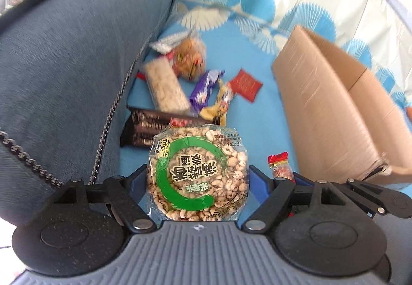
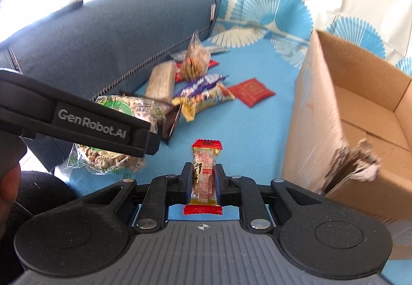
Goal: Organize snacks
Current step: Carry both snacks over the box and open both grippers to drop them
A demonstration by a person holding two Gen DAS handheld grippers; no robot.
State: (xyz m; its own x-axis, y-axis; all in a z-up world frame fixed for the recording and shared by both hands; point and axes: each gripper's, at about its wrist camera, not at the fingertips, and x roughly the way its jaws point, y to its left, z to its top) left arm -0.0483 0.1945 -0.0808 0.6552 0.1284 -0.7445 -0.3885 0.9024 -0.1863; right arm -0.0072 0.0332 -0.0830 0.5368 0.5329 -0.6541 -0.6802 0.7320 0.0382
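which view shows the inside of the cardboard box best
The right wrist view: it looks over the cardboard box rim to the inner walls and floor flaps, with no snacks visible inside. The left wrist view shows only the outer side and a sliver of the opening.

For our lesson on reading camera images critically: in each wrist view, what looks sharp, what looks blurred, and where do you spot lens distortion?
Left wrist view: the puffed-grain cake in the left gripper is sharp; the snack pile and cardboard box are smeared. Right wrist view: the small candy in the right gripper is sharp, the box's torn edge blurred. Both views: fisheye bending toward the edges.
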